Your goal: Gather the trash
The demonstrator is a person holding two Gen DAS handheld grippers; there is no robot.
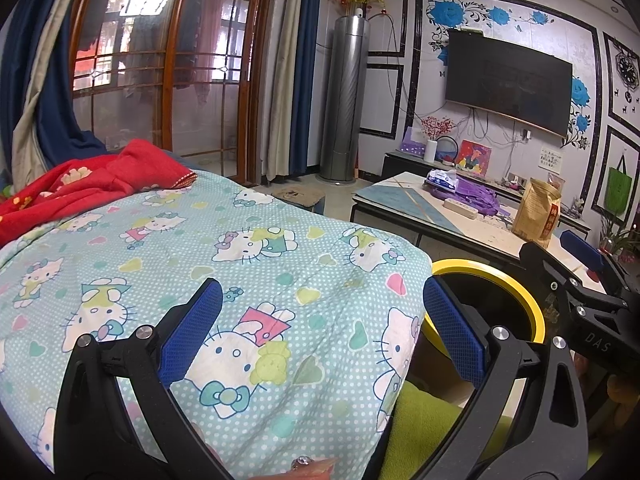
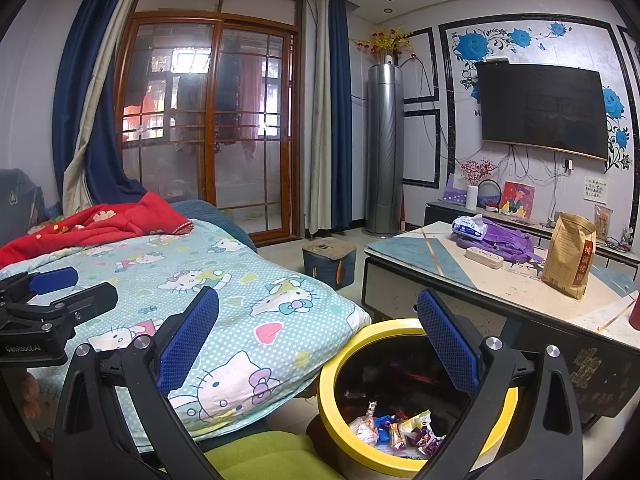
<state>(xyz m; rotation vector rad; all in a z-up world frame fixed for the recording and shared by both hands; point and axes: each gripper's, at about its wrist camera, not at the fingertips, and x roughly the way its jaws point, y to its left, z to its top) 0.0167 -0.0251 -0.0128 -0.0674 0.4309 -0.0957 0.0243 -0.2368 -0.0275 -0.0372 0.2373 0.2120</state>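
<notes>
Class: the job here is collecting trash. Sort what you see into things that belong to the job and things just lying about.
Job:
yellow-rimmed bin
wrappers inside it
left tool, open
right tool, open

Lying about:
cartoon-print quilt
red blanket
brown paper bag
purple cloth

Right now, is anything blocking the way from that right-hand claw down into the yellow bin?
Nothing visible does. The right gripper hangs open and empty just above the yellow-rimmed bin, whose mouth is uncovered, with wrappers already at the bottom. The cartoon-cat quilt lies beside it.
</notes>
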